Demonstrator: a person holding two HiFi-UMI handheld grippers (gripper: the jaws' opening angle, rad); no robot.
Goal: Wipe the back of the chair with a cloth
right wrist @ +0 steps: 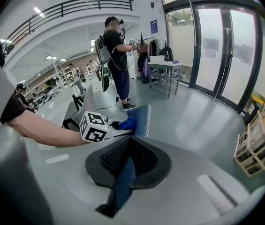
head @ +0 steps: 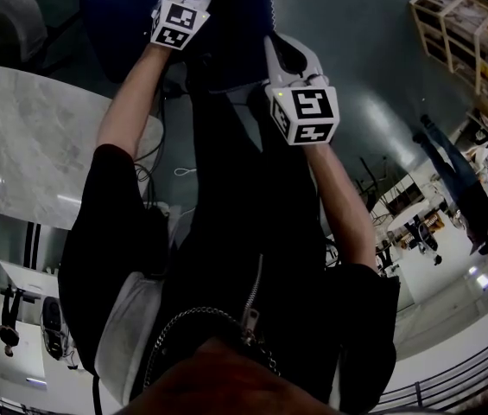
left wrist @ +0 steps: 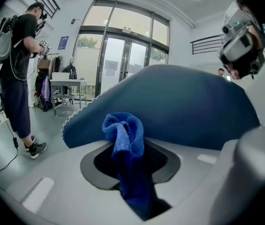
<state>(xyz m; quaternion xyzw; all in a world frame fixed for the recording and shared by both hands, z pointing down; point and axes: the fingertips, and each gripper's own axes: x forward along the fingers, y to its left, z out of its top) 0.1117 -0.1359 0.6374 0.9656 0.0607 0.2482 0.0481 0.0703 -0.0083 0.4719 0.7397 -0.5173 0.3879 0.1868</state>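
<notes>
The left tongs (left wrist: 130, 161) are clamped on a blue cloth (left wrist: 123, 132), whose bunched end is pressed against the blue chair back (left wrist: 193, 109). The right tongs (right wrist: 126, 162) are closed on that back's edge, near the cloth.

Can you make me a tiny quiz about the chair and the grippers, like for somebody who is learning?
1. Pick one: what is between the jaws of the left gripper? A a sponge, B a cloth, C nothing.
2. True or false: the right gripper is shut on the edge of the chair back.
3. Fill the gap: the cloth and the chair back are both the colour ____.

Key: 1 B. 2 true. 3 blue.
</notes>
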